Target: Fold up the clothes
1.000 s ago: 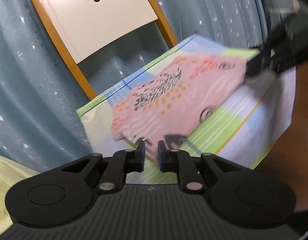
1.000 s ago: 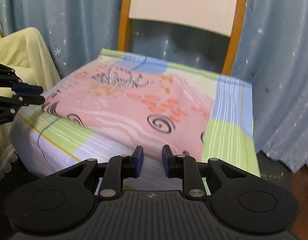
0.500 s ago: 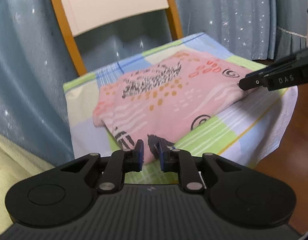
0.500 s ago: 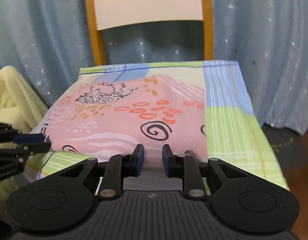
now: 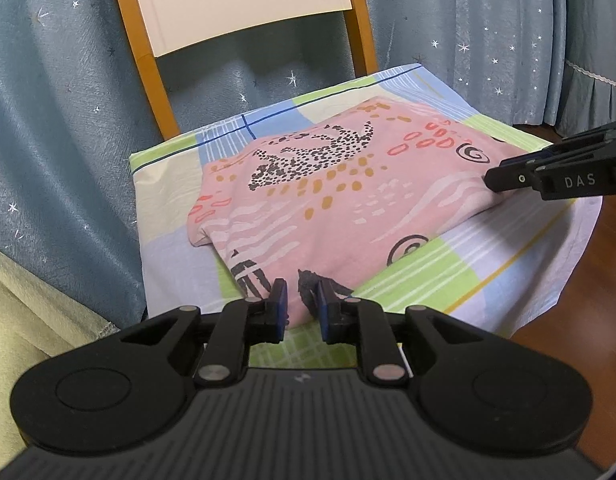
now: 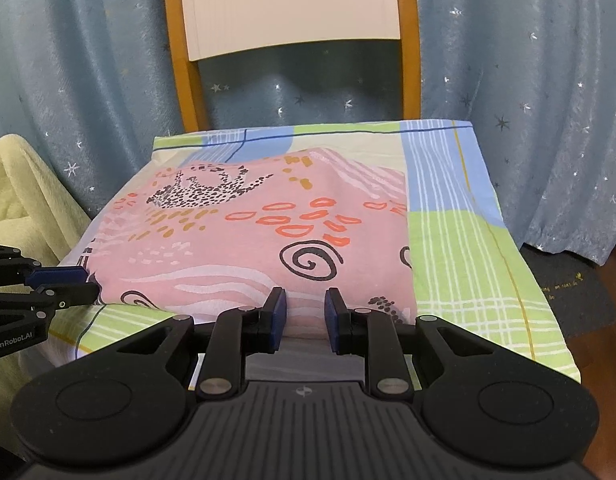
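Note:
A folded pink garment (image 5: 348, 208) (image 6: 243, 240) with black spirals and orange dots lies flat on the chair seat. My left gripper (image 5: 302, 308) (image 6: 89, 284) is at its near left corner. The fingers stand a narrow gap apart, with the garment's edge pinched between them. My right gripper (image 6: 305, 312) (image 5: 492, 174) grips the front edge near the right corner, its blue pads close together with pink cloth between them. Both hold the cloth low, at seat level.
A checked green, blue and white cover (image 5: 488, 280) (image 6: 460, 248) drapes the seat of a wooden chair with a cream backrest (image 5: 243, 4) (image 6: 291, 8). Starry blue curtains (image 6: 528, 80) hang behind. Yellow fabric (image 6: 23, 188) lies left, and a dark mat (image 6: 568, 292) right on the wood floor.
Both cameras have swung to face the chair more squarely and lower. The garment has settled flat on the seat. My left fingers' gap has widened slightly; the right gap is unchanged.

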A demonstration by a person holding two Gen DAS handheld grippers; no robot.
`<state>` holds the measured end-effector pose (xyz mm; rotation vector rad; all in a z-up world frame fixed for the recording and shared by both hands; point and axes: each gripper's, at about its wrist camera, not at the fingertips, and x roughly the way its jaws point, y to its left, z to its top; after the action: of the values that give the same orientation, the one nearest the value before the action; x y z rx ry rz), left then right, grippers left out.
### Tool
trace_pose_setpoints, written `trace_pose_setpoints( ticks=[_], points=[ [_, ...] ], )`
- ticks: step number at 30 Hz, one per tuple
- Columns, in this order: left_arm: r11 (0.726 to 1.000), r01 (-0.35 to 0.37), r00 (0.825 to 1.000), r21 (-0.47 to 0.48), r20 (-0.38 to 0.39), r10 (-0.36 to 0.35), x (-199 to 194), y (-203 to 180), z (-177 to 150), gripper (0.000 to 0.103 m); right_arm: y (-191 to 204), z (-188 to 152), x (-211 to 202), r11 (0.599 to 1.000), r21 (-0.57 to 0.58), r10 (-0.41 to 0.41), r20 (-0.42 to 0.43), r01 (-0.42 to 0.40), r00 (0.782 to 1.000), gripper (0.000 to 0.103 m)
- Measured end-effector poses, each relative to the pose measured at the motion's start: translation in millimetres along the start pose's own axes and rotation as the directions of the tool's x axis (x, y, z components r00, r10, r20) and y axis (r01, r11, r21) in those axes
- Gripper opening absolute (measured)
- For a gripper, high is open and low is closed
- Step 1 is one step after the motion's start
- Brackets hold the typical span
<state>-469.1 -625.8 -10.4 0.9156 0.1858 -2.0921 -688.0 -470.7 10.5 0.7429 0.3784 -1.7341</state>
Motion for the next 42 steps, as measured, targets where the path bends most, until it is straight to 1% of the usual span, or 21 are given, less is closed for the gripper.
trace_pose_setpoints(
  ticks=[3, 5, 6, 8, 9, 11, 13, 14, 15, 20, 21, 22, 23, 25, 26, 27, 29, 33, 37, 40, 42],
  points=[
    [1.0, 0.003, 1.0, 0.0, 0.0, -0.003, -0.2, 0.5, 0.2, 0.015, 3.4, 0.1, -2.4, 1.0, -0.02, 0.002, -0.014, -0.003, 1.0, 0.028],
    [1.0, 0.002, 1.0, 0.009, 0.008, -0.002, -2.8, 0.2, -0.8, 0.015, 7.2, -0.9, -6.5, 0.998, -0.07, -0.001, -0.023, -0.001, 1.0, 0.028],
    [1.0, -0.003, 1.0, 0.021, 0.016, 0.003, -5.6, -0.7, -1.8, 0.018, 9.7, -2.9, -9.1, 0.993, -0.117, -0.011, -0.022, 0.009, 1.0, 0.029],
    [0.995, -0.027, 0.998, 0.099, 0.051, 0.023, -13.9, -8.3, -6.0, 0.026, 15.3, -9.2, -14.8, 0.97, -0.239, -0.043, -0.009, 0.04, 0.999, 0.033],
    [0.985, -0.039, 0.997, 0.167, 0.072, 0.028, -17.7, -15.3, -9.2, 0.03, 18.0, -12.3, -17.7, 0.953, -0.299, -0.059, -0.001, 0.056, 0.998, 0.035],
    [0.947, -0.06, 0.994, 0.317, 0.102, 0.029, -21.8, -30.9, -16.2, 0.033, 21.5, -19.8, -18.3, 0.907, -0.414, -0.081, 0.003, 0.075, 0.997, 0.04],
    [0.89, -0.078, 0.994, 0.448, 0.108, 0.033, -19.0, -44.9, -22.5, 0.035, 24.2, -25.7, -16.7, 0.859, -0.505, -0.09, 0.011, 0.083, 0.996, 0.042],
    [0.868, -0.092, 0.992, 0.488, 0.116, 0.041, -16.6, -49.0, -24.4, 0.034, 25.7, -27.1, -15.6, 0.837, -0.541, -0.091, 0.015, 0.084, 0.996, 0.042],
    [0.857, -0.1, 0.992, 0.506, 0.12, 0.045, -14.5, -50.5, -24.4, 0.034, 27.5, -27.4, -14.5, 0.818, -0.569, -0.09, 0.018, 0.084, 0.996, 0.042],
    [0.83, -0.117, 0.992, 0.545, 0.103, 0.071, -3.2, -47.0, -16.9, 0.033, 33.4, -24.5, -3.6, 0.726, -0.682, -0.093, 0.029, 0.088, 0.995, 0.042],
    [0.82, -0.125, 0.992, 0.559, 0.101, 0.082, -1.0, -46.0, -16.7, 0.029, 34.8, -24.5, -1.4, 0.702, -0.706, -0.099, 0.034, 0.094, 0.994, 0.042],
    [0.808, -0.129, 0.991, 0.575, 0.095, 0.091, 1.2, -45.3, -17.4, 0.016, 37.2, -26.3, 0.5, 0.664, -0.74, -0.107, 0.047, 0.106, 0.993, 0.042],
    [0.796, -0.131, 0.991, 0.591, 0.087, 0.098, 3.2, -44.7, -18.4, 0.011, 39.7, -29.1, 2.1, 0.621, -0.775, -0.111, 0.062, 0.118, 0.992, 0.042],
    [0.779, -0.132, 0.991, 0.613, 0.08, 0.105, 6.4, -43.2, -20.0, 0.009, 43.1, -32.2, 4.3, 0.559, -0.82, -0.114, 0.069, 0.121, 0.991, 0.035],
    [0.778, -0.131, 0.991, 0.615, 0.082, 0.102, 6.8, -42.4, -19.9, 0.008, 44.0, -31.8, 5.5, 0.544, -0.832, -0.117, 0.059, 0.113, 0.991, 0.017],
    [0.776, -0.131, 0.991, 0.616, 0.085, 0.1, 7.0, -41.7, -19.6, 0.007, 44.9, -31.2, 5.0, 0.535, -0.837, -0.12, 0.06, 0.115, 0.991, 0.008],
    [0.779, -0.137, 0.991, 0.612, 0.094, 0.1, 6.1, -40.2, -17.7, 0.006, 46.7, -30.1, 0.9, 0.529, -0.838, -0.124, 0.081, 0.134, 0.989, 0.006],
    [0.785, -0.13, 0.991, 0.605, 0.095, 0.091, 3.3, -38.3, -17.6, 0.005, 51.9, -29.4, -11.3, 0.567, -0.811, -0.123, 0.09, 0.145, 0.988, 0.006],
    [0.781, -0.129, 0.992, 0.611, 0.09, 0.093, 1.3, -36.8, -22.9, 0.005, 54.9, -39.9, -10.8, 0.566, -0.816, -0.124, 0.053, 0.115, 0.991, 0.002],
    [0.786, -0.129, 0.991, 0.604, 0.09, 0.094, -1.2, -36.0, -24.8, 0.005, 54.9, -44.4, -7.2, 0.566, -0.817, -0.136, 0.035, 0.107, 0.99, 0.002],
    [0.793, -0.127, 0.992, 0.595, 0.09, 0.092, -3.7, -35.3, -24.3, 0.006, 53.9, -43.2, -9.3, 0.583, -0.806, -0.136, 0.034, 0.108, 0.99, 0.008]
  ],
)
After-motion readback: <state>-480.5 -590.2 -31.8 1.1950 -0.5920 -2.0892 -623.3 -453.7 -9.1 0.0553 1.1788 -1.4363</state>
